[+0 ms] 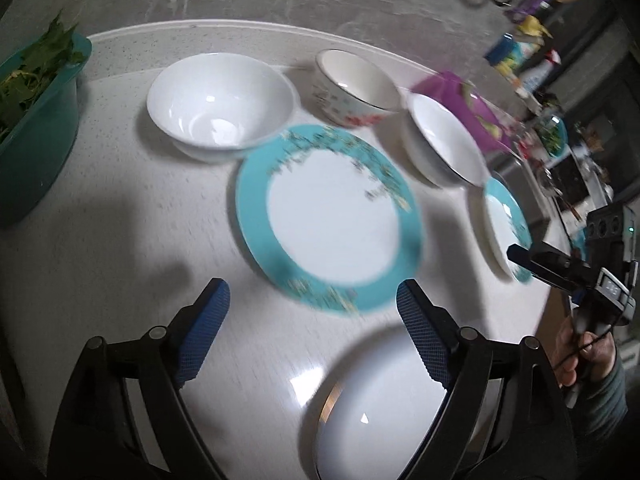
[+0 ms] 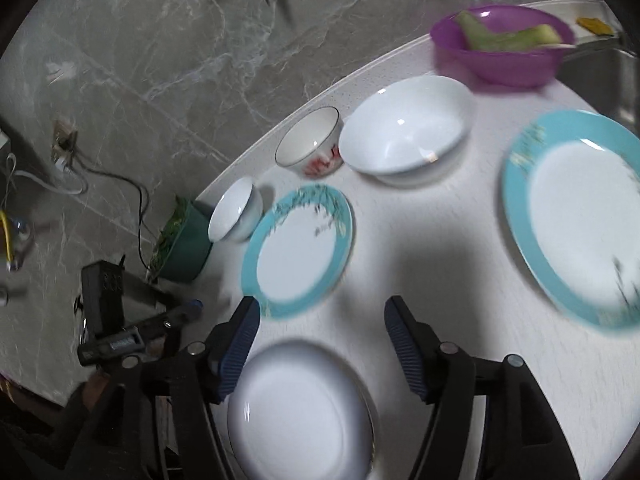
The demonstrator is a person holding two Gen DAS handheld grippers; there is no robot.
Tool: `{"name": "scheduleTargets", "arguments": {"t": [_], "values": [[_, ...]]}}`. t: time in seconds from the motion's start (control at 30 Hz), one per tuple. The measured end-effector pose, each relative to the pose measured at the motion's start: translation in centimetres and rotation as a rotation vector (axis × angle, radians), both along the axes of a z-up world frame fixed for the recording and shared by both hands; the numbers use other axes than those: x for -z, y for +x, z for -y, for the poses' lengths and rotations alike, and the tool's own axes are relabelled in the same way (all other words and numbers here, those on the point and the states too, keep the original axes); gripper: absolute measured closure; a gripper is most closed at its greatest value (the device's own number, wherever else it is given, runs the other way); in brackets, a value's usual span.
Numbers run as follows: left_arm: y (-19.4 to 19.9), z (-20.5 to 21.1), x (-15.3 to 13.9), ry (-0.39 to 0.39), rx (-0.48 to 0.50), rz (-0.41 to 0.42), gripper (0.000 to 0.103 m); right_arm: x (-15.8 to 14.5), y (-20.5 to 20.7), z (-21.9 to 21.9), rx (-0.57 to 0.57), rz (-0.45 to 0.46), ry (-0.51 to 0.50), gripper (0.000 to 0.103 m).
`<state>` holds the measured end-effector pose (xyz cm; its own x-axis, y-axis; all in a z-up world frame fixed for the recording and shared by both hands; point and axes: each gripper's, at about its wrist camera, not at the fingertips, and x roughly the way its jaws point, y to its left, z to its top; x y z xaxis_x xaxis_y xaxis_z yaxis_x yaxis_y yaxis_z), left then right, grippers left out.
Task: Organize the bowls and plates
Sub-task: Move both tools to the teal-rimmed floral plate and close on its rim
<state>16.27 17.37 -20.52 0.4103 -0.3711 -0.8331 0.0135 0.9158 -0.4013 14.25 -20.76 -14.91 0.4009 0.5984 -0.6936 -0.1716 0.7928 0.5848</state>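
In the left wrist view my left gripper (image 1: 312, 300) is open and empty above the white counter, just in front of a teal-rimmed plate (image 1: 328, 216). A white bowl (image 1: 220, 100), a flowered bowl (image 1: 356, 88), another white bowl (image 1: 444, 140) and a second teal-rimmed plate (image 1: 506, 228) lie beyond. A gold-rimmed white bowl (image 1: 384, 412) sits below the right finger. In the right wrist view my right gripper (image 2: 320, 316) is open and empty over that white bowl (image 2: 300, 412), near the smaller teal plate (image 2: 298, 250), with a larger teal plate (image 2: 580, 216) to the right.
A green tub of leafy greens (image 1: 36, 120) stands at the left counter edge. A purple bowl with vegetable pieces (image 2: 500, 44) sits at the back by a sink (image 2: 600, 68). The counter edge curves round, with grey marble floor (image 2: 160, 60) beyond.
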Motion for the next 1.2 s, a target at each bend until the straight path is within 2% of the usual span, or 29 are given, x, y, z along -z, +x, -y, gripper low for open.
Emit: {"name": "scheduleTargets", "arguments": {"t": [0.1,0.27,0.5,0.6,0.73,0.8,0.87,0.9,0.93,0.97,1.1,1.17,1.2], "values": [[2.2,-0.7,1.5,-0.004,-0.035,-0.055,0.018,1.5,3.4,-1.3,-0.025,-0.048,0.046,0.035],[3.6,-0.5,3.1,0.007,-0.006,-0.096,0.018,3.9,6.1,-3.3,-0.053,-0.106,0.055,0.036],[5.1,-0.9,5.2,0.007,-0.026,-0.15,0.018,6.8,8.0,-3.9,-0.057,-0.17,0.05,0.037],[5.7,-1.0,5.2,0.009,-0.024,-0.145,0.018,7.5,8.7,-3.9,-0.052,-0.186,0.055,0.037],[6.6,-0.7,5.3,0.022,-0.013,-0.143,0.02,8.0,9.4,-4.1,-0.06,-0.192,0.071,0.049],[6.8,-0.4,5.3,0.032,-0.002,-0.14,0.02,8.0,9.8,-4.5,-0.073,-0.191,0.077,0.05],[6.9,-0.2,5.2,0.046,0.011,-0.135,0.02,8.2,9.9,-5.0,-0.09,-0.193,0.076,0.055],[6.9,-0.1,5.2,0.055,0.016,-0.132,0.023,8.2,10.0,-5.2,-0.095,-0.196,0.079,0.057],[7.0,0.1,5.1,0.063,0.021,-0.127,0.035,8.4,10.0,-5.3,-0.101,-0.201,0.082,0.059],[7.1,0.2,5.1,0.058,0.026,-0.124,0.053,8.4,10.0,-5.4,-0.102,-0.196,0.079,0.06],[7.2,-0.6,5.2,0.083,-0.011,-0.135,0.072,8.5,10.1,-5.4,-0.097,-0.201,0.049,0.072],[7.2,-1.0,5.3,0.082,-0.018,-0.139,0.079,8.6,10.2,-5.2,-0.085,-0.212,0.011,0.09],[7.1,-0.9,5.3,0.094,-0.015,-0.139,0.079,8.7,10.2,-5.1,-0.081,-0.216,0.012,0.09]]}}
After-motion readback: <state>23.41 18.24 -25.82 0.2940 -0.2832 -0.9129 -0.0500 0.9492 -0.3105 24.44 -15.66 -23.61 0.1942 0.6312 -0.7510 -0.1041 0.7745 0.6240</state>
